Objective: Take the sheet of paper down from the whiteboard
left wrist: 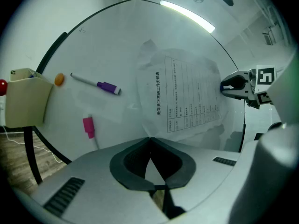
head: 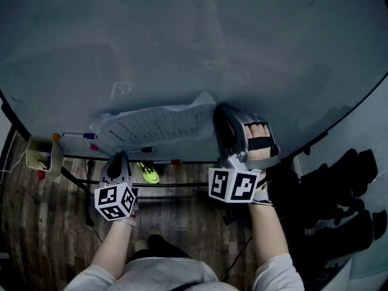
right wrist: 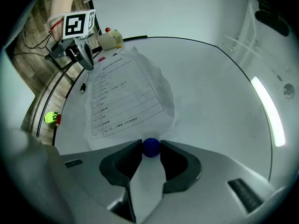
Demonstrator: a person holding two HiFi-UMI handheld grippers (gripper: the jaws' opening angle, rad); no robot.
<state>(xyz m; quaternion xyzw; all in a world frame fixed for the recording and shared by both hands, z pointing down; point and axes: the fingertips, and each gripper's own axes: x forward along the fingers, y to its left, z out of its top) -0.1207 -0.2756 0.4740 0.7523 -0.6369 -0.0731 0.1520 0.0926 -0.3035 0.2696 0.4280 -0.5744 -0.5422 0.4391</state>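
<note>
A printed sheet of paper (head: 159, 125) (left wrist: 187, 97) (right wrist: 122, 91) lies crumpled against the whiteboard (head: 194, 47). My right gripper (head: 223, 109) (right wrist: 150, 146) is at the sheet's right edge, shut on a small blue round magnet (right wrist: 150, 147) that sits on the paper there. My left gripper (head: 117, 156) (left wrist: 149, 138) (right wrist: 87, 62) is at the opposite, left end of the sheet. Its jaws are shut, and the paper's edge runs into their tips. Both grippers point level at the board.
On the board left of the sheet are a purple-capped marker (left wrist: 96, 84), a pink magnet piece (left wrist: 88, 126), an orange magnet (left wrist: 59, 79) and a beige holder box (head: 42, 153) (left wrist: 25, 98). A green object (head: 149, 174) lies on the wooden floor under the board's stand. Dark shapes (head: 339, 190) stand at the right.
</note>
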